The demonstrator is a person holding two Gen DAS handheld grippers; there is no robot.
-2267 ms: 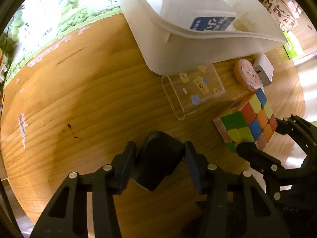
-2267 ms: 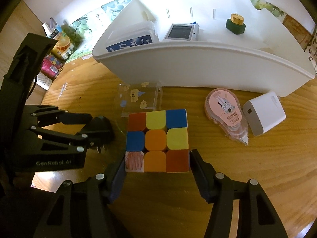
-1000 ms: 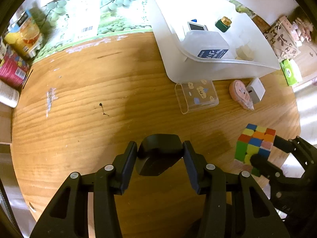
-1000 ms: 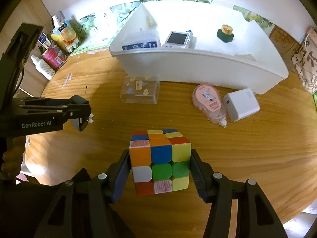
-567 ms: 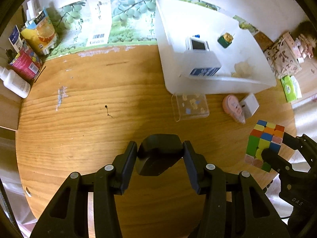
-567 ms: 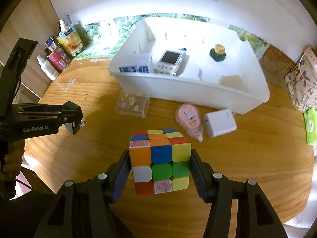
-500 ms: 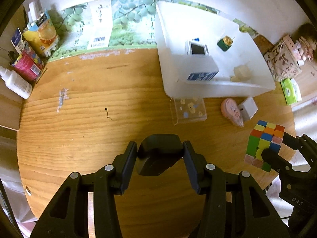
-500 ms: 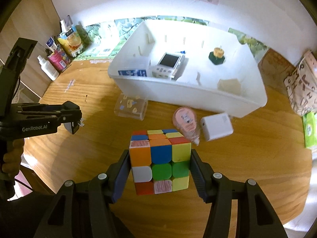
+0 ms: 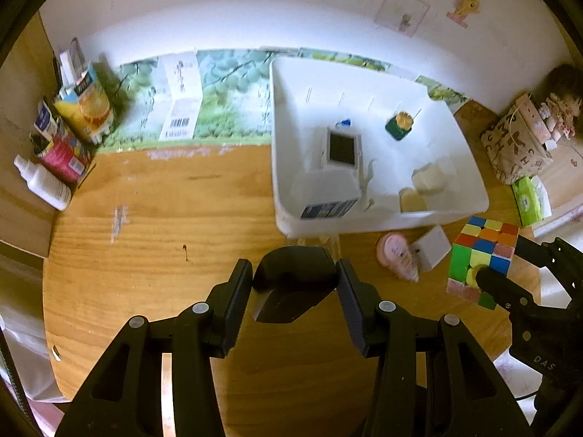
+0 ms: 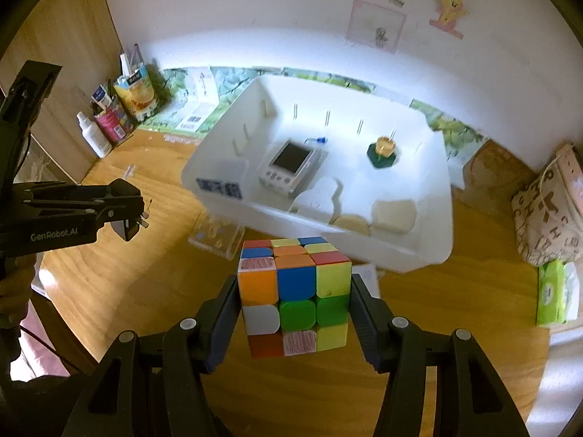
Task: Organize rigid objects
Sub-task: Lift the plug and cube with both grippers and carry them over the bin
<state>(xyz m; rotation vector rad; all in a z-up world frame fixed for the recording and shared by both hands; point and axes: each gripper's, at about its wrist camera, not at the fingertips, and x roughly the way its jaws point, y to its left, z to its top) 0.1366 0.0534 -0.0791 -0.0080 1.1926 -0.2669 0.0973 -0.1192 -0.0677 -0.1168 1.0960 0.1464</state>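
Observation:
My left gripper (image 9: 294, 284) is shut on a black plug adapter (image 9: 291, 284) and holds it high above the wooden table; it also shows in the right wrist view (image 10: 127, 218). My right gripper (image 10: 295, 298) is shut on a multicoloured puzzle cube (image 10: 293, 295), held high in front of the white bin (image 10: 430, 255). The cube also shows in the left wrist view (image 9: 481, 258). The bin (image 9: 288, 218) holds a small screen device (image 9: 340, 147), a green bottle with a gold cap (image 9: 400, 123), a blue-labelled box (image 9: 328, 209) and pale blocks (image 9: 430, 178).
On the table before the bin lie a clear plastic case (image 10: 215, 236), a pink tape dispenser (image 9: 395, 258) and a white charger block (image 9: 431, 247). Cartons and a white bottle (image 9: 40, 182) stand at the far left. A patterned bag (image 10: 546, 215) and a green tissue pack (image 10: 555, 291) sit at the right.
Both grippers have risen higher above the table with their objects and moved closer to the bin. The clear case is now mostly hidden behind the adapter in the left view.

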